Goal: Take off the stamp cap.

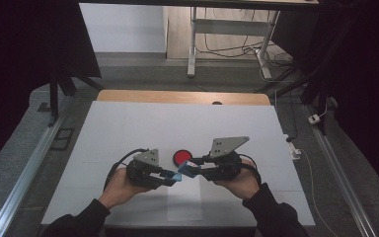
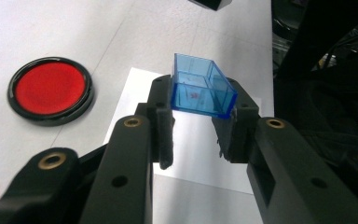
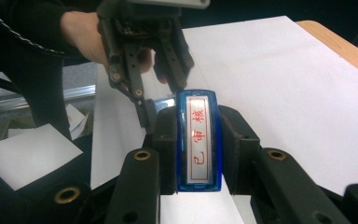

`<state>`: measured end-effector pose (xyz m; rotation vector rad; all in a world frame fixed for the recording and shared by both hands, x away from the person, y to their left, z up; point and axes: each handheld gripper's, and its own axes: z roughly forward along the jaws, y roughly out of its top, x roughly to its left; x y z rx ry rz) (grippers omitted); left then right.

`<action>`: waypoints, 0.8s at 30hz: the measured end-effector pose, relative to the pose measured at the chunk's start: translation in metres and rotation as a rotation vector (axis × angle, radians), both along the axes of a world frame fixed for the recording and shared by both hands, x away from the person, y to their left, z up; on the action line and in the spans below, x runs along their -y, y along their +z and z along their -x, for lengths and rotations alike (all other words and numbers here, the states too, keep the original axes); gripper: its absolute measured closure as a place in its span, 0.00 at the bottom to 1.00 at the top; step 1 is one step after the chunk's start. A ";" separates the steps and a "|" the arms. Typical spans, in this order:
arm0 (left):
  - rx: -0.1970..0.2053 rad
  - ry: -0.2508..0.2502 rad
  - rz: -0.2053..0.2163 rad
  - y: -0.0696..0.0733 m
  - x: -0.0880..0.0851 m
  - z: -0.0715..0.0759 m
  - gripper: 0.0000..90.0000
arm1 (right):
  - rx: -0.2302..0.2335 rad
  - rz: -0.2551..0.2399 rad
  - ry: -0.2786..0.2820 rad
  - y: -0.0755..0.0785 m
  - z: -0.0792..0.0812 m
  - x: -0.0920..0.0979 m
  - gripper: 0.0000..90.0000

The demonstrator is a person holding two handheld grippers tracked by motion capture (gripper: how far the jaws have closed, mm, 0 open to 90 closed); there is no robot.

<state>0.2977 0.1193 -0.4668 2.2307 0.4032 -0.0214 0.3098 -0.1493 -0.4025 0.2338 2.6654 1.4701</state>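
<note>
Dim surroundings, slightly soft pictures

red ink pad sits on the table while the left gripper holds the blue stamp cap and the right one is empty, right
Not quite: the right gripper is not empty. The right gripper view shows its fingers shut on the blue stamp. The red ink pad and the left gripper holding the blue cap are right.

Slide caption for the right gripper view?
Right gripper clamps a blue stamp, red-lettered face up, facing the left gripper above the white table.

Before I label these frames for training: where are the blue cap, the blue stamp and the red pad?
blue cap (image 2: 200,88), left gripper view, its open hollow.
blue stamp (image 3: 199,140), right gripper view, its lettered face.
red pad (image 2: 50,88), left gripper view, its red middle.
</note>
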 end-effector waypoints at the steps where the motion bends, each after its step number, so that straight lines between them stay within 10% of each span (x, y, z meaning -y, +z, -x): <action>1: 0.006 0.009 -0.006 0.000 -0.001 0.001 0.77 | 0.003 0.002 -0.004 0.000 0.000 0.000 0.78; 24: 0.037 0.184 -0.006 0.003 -0.044 0.034 0.76 | 0.025 0.019 -0.068 -0.001 0.001 0.001 0.78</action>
